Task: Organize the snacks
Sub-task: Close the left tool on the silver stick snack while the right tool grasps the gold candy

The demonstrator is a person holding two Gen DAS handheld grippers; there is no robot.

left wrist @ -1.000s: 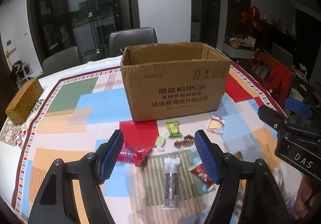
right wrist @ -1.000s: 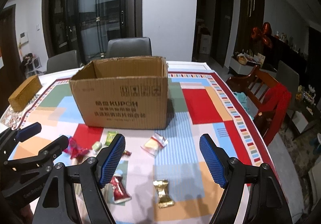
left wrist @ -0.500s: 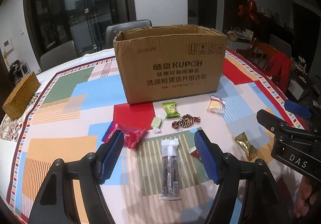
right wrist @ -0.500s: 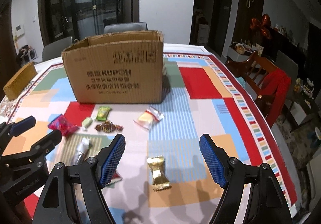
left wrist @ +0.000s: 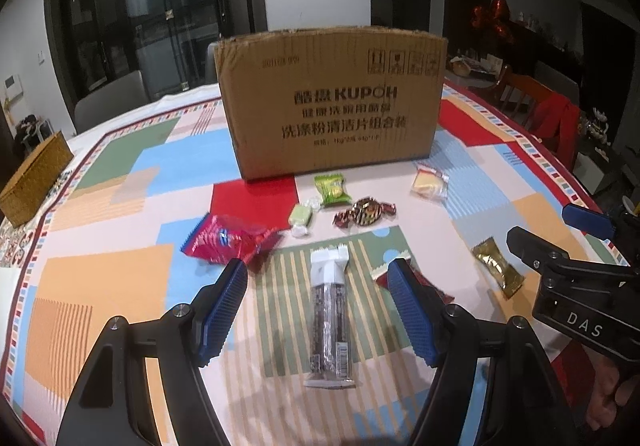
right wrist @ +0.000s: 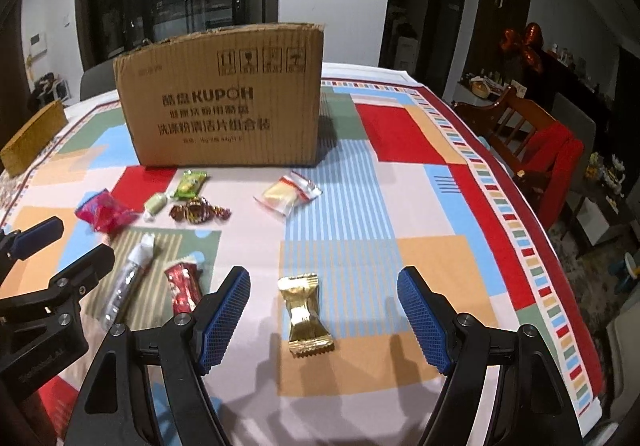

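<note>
A brown cardboard box (left wrist: 332, 102) (right wrist: 224, 102) stands on the patterned tablecloth with wrapped snacks scattered in front of it. My left gripper (left wrist: 318, 312) is open above a long dark snack bar (left wrist: 330, 320) with a white end, which lies between its blue pads without touching them. A red packet (left wrist: 228, 240) lies left of it, and a small red wrapper (left wrist: 424, 282) is partly hidden by the right finger. My right gripper (right wrist: 324, 314) is open over a gold wrapped candy (right wrist: 306, 316). Green, brown and yellow sweets lie nearer the box.
A woven basket (left wrist: 34, 184) sits at the table's left edge. A wooden chair with a red cloth (right wrist: 552, 162) stands off the right side. Grey chairs stand behind the table. The other gripper (left wrist: 576, 282) shows at the left view's right edge.
Both grippers have come down toward the table, so the snacks and box look larger and closer. Their jaws keep the same width. Nothing on the table has moved.
</note>
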